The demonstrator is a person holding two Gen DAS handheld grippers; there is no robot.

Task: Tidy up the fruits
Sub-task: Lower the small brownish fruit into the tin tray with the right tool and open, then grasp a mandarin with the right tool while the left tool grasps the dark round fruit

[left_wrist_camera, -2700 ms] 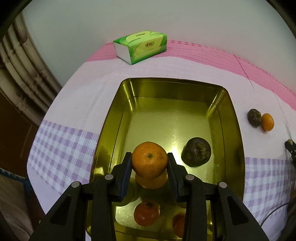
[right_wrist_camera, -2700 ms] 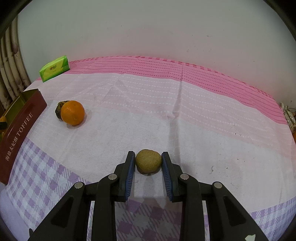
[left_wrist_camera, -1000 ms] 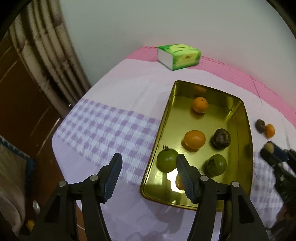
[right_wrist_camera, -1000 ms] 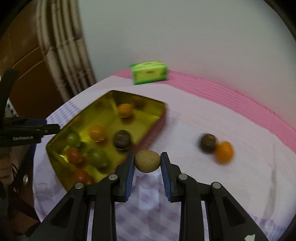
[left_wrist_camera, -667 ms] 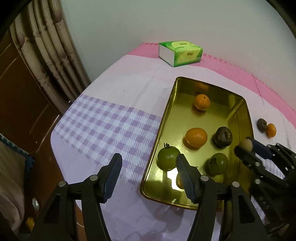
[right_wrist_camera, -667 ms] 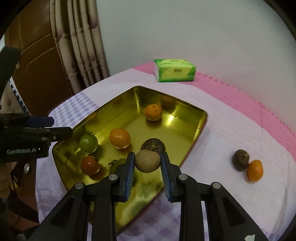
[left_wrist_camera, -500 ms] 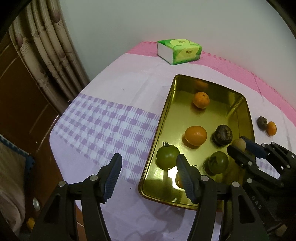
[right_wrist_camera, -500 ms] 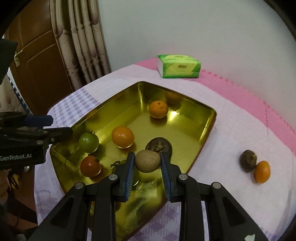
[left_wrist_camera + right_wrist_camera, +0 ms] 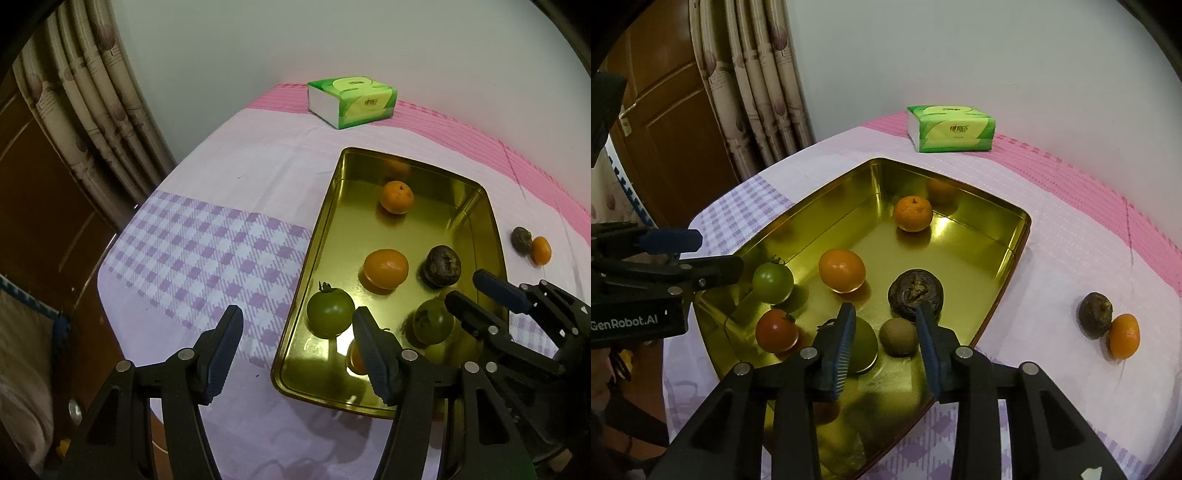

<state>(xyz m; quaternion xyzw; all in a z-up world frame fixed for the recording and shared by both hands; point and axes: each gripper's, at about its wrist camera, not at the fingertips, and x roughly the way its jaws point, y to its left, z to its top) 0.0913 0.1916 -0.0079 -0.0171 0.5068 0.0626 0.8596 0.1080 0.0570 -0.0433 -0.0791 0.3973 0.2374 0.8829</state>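
The right gripper [image 9: 886, 325] hangs over the near right part of the gold tray [image 9: 1015, 236], its jaws opening; the kiwi [image 9: 898, 336] lies on the tray floor between and below the blue pads, and neither pad presses on it. Just left of the kiwi sits a green fruit [image 9: 864, 347], partly hidden behind the left finger, and touching range beyond the right finger is a dark wrinkled fruit [image 9: 916, 293]. The left gripper [image 9: 295, 343] stands roughly half open and holds nothing; it straddles the tray's near left rim, one finger over the checked cloth [image 9: 207, 254], the other over the tray beside a green tomato [image 9: 330, 312]. Counted in the tray: one kiwi, one red tomato [image 9: 776, 330], one green tomato, one further green fruit, one dark wrinkled fruit, and two oranges, a larger orange [image 9: 842, 270] mid-tray and a smaller orange [image 9: 913, 213] near the far wall. The clearest floor lies between those two oranges and along the right wall. Outside the tray, well right of its rim, a second dark fruit [image 9: 1095, 314] and a small orange [image 9: 1123, 336] touch each other on the cloth, with bare cloth all round them. Farthest back, one green tissue pack [image 9: 951, 128] lies near the wall at the table's pink edge, and curtains [image 9: 757, 81] hang beyond the left table edge.
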